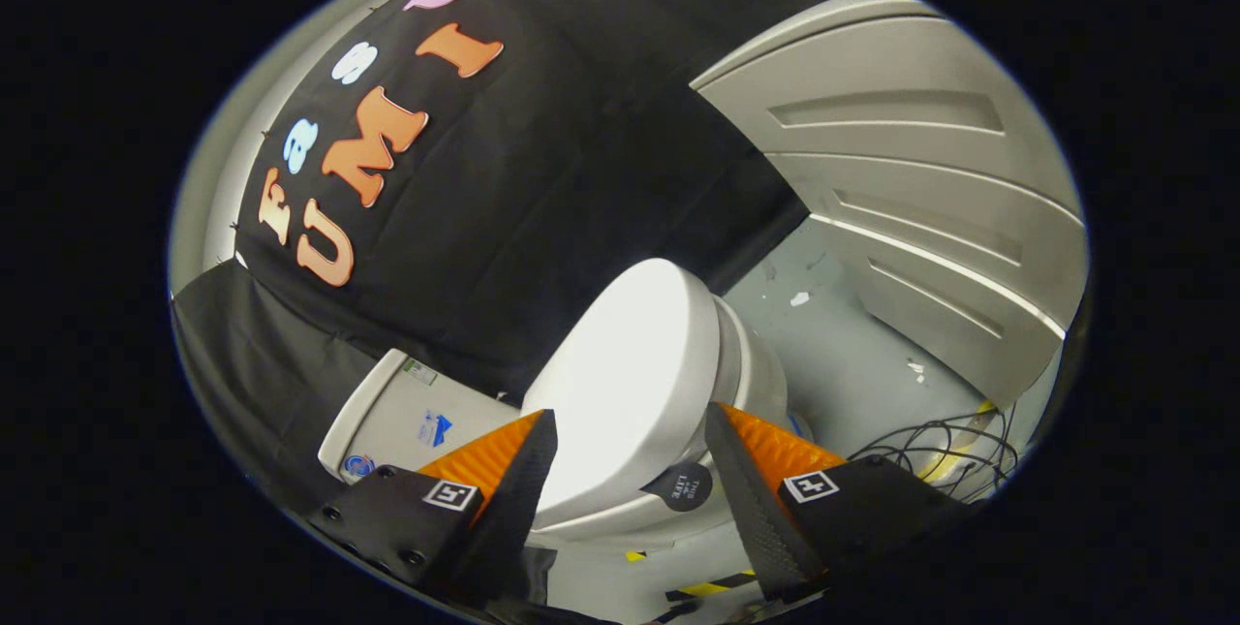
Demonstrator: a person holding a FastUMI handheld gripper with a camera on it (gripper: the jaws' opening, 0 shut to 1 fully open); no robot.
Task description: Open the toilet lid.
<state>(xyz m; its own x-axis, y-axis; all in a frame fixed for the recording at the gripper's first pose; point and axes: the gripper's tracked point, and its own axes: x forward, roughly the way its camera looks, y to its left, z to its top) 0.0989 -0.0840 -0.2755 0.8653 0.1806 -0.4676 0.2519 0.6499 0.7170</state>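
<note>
A white toilet [746,373] stands against the black cloth wall, seen tilted. Its white lid [625,378] lies down flat over the bowl, with a round dark sticker [681,486] on the rim near the front. The tank [402,412] sits behind it, by the cloth. My gripper [630,460] hangs open just above the lid's front part, and the lid's front edge shows between the two fingers. Neither finger touches the lid.
A pale panelled door or wall [930,189] stands beyond the toilet. The grey floor [852,344] has small white scraps on it. A tangle of black cables [954,451] lies beside the toilet. Yellow-black tape [707,589] marks the floor under the fingers.
</note>
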